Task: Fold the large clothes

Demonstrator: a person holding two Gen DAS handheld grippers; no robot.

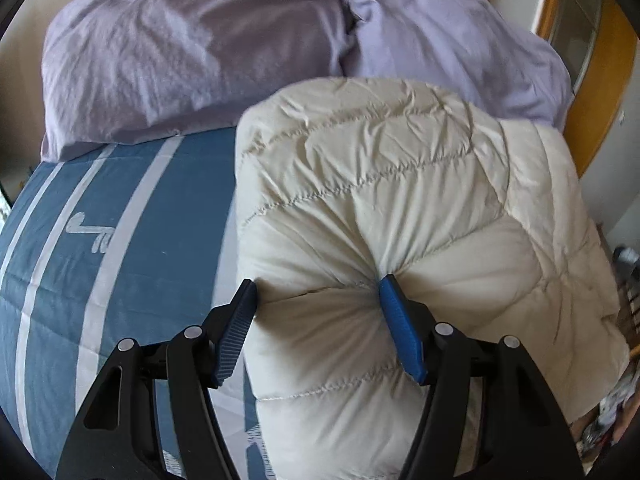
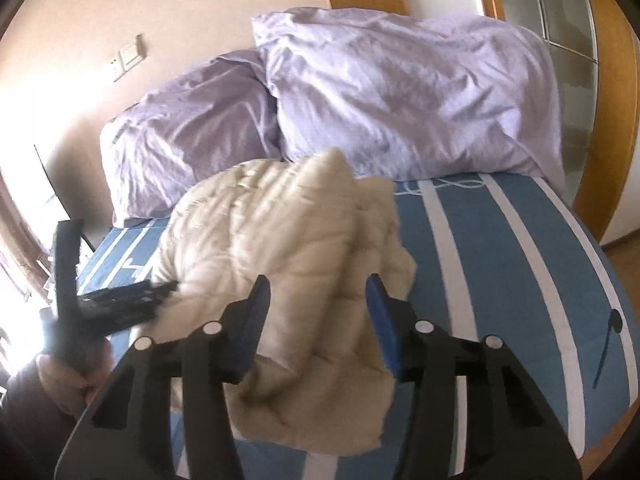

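Observation:
A cream quilted puffer jacket (image 1: 400, 208) lies bundled on the blue striped bedcover (image 1: 132, 248). My left gripper (image 1: 318, 284) is shut on its thick near edge: the right pad dents the padding and the left pad sits against the jacket's left side. In the right wrist view the jacket (image 2: 288, 240) looks blurred, and a loose fold fills the gap between the fingers of my right gripper (image 2: 318, 280), which is shut on it. The left gripper (image 2: 120, 300), held by a hand (image 2: 72, 376), reaches into the jacket's left side.
Two lilac pillows (image 2: 400, 100) lie at the head of the bed, just behind the jacket. A wooden-framed wardrobe (image 2: 612, 120) stands to the right. Wall switches (image 2: 128, 56) are on the beige wall. Bare bedcover (image 2: 520, 272) stretches right of the jacket.

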